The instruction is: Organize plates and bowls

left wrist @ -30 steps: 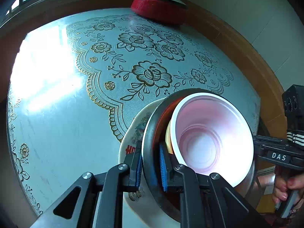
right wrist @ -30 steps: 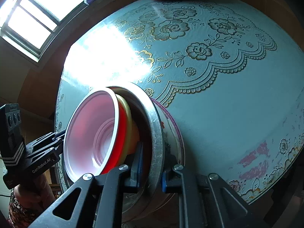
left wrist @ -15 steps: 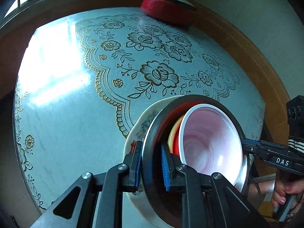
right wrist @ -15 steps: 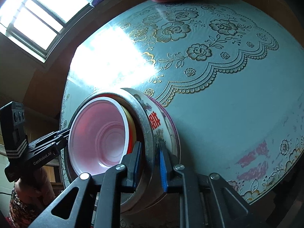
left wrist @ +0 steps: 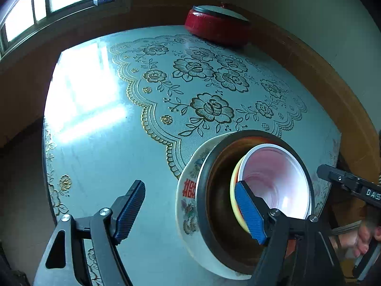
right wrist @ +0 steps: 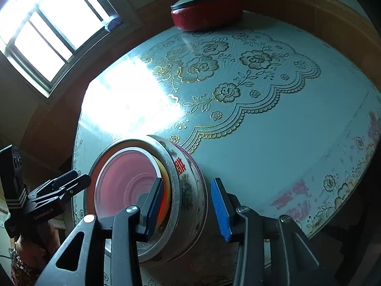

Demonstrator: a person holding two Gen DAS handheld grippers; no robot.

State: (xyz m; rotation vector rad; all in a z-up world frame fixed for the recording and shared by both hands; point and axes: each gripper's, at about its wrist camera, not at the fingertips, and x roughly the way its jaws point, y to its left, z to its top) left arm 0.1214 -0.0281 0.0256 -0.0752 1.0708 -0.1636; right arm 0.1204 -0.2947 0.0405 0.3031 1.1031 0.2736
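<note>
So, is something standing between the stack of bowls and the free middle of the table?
Nothing visible: the cloth-covered table beyond the stack of bowls is bare, and the red lidded container sits at the far edge.

1. The bowl stack [left wrist: 238, 190] sits at the table's [left wrist: 100, 157] near edge.
2. A pink bowl [left wrist: 276, 178] nests innermost in the stack.
3. The left gripper [left wrist: 190, 212] is opening, jaws straddling the stack's rim, neither pad pressing it.
4. The red pot [left wrist: 218, 29] stands far beyond the stack.
</note>
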